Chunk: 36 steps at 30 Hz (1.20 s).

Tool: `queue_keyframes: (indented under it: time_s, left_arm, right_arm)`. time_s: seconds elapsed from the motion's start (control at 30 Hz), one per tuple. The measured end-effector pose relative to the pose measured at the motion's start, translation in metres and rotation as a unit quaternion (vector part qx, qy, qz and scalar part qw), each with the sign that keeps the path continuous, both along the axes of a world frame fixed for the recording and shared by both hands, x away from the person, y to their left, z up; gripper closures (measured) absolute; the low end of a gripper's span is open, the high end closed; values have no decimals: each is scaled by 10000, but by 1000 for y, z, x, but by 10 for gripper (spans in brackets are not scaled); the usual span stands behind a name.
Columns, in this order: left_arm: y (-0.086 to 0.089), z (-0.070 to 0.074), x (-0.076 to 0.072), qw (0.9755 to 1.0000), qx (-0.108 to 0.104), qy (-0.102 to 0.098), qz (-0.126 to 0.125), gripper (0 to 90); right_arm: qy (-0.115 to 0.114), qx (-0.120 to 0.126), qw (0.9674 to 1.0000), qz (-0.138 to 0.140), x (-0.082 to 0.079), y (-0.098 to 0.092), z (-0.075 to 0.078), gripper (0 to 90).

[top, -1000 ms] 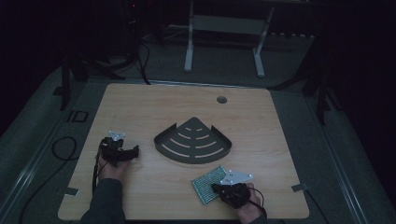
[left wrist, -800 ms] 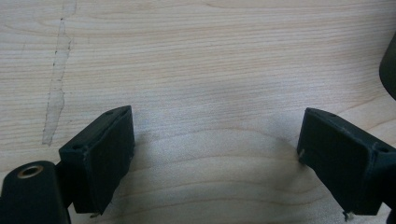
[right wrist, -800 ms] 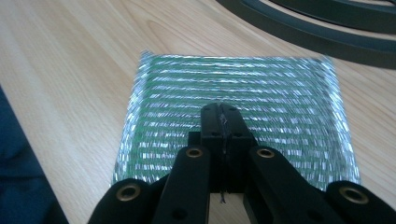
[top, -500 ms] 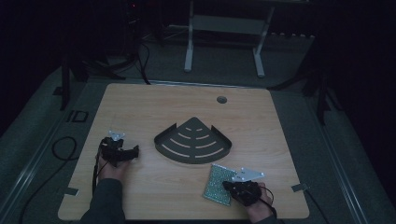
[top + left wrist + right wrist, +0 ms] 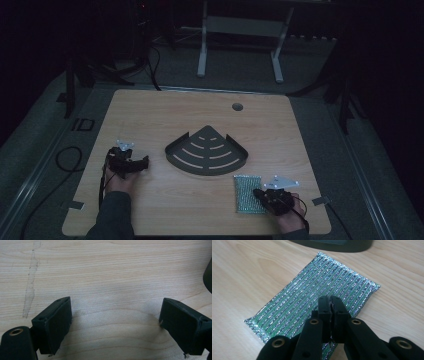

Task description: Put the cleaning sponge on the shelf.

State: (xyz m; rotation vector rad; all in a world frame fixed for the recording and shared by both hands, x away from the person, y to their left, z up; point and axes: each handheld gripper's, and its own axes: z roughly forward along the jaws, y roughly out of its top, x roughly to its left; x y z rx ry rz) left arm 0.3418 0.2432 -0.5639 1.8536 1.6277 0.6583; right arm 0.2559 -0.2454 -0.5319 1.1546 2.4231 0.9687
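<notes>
Pinching the sponge edge, the right gripper had it beside the tray, not in; left gripper gaped empty.

Wooden table, dim light. Dark fan-shaped rack lies flat at centre. Left gripper rests on the tabletop well left of the rack. Right gripper sits at the near right, its tip at the right edge of a green scouring pad lying just below the rack's right corner.
</notes>
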Motion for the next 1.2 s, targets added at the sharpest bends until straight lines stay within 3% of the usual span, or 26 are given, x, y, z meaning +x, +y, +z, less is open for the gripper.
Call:
queue_keyframes:
  time_s: [0.67, 1.2]
  left_arm:
    - [0, 0, 0, 10000, 1, 1, 1, 115]
    - [0, 0, 0, 10000, 2, 1, 1, 115]
  right_arm:
    - [-4, -215, 9987, -456, 34, -37, 3, 845]
    - [77, -296, 9981, -528, 39, -50, 5, 799]
